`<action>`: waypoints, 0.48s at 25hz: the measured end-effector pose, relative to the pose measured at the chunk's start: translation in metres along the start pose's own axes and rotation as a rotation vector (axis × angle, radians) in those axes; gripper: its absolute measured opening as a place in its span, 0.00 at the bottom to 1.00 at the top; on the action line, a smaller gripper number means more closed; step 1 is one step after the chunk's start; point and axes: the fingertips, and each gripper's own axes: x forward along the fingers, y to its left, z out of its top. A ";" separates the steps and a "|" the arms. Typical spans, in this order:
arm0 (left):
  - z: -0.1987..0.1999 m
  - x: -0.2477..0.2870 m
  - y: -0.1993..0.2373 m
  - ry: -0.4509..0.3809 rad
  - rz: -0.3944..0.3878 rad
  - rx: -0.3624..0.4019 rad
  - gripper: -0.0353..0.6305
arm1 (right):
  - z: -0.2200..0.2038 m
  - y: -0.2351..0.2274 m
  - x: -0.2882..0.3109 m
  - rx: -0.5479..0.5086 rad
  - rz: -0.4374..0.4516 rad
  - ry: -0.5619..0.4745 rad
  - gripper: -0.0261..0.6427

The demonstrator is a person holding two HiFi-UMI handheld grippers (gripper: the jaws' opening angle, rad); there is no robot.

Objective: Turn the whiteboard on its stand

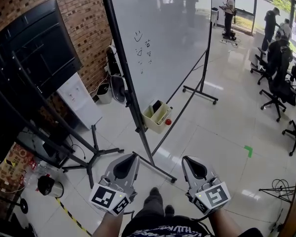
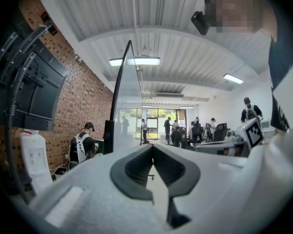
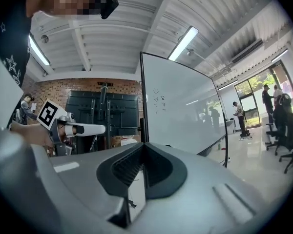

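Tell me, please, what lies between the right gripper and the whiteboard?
In the head view, mostly bare floor, crossed by the stand's black leg; a pale tray hangs under the whiteboard, ahead of the right gripper.

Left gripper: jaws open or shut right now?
Shut. The grey plastic left gripper shows its dark pads meeting at the tips, nothing between them, apart from the white whiteboard.

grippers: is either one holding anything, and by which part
Nothing is held. The left gripper and right gripper are both shut and empty, clear of the whiteboard.
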 end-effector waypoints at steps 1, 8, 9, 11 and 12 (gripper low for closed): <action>0.002 0.005 0.005 -0.003 -0.005 0.004 0.06 | 0.001 -0.001 0.005 0.003 -0.003 0.003 0.05; 0.034 0.052 0.049 -0.045 -0.044 0.032 0.06 | 0.011 -0.033 0.047 0.001 -0.069 -0.003 0.05; 0.040 0.060 0.053 -0.054 -0.059 0.028 0.06 | 0.011 -0.039 0.055 -0.006 -0.080 0.001 0.05; 0.050 0.073 0.060 -0.064 -0.084 0.026 0.06 | 0.017 -0.047 0.075 -0.025 -0.091 -0.012 0.05; 0.053 0.078 0.066 -0.066 -0.086 0.033 0.06 | 0.023 -0.048 0.086 -0.031 -0.087 -0.027 0.05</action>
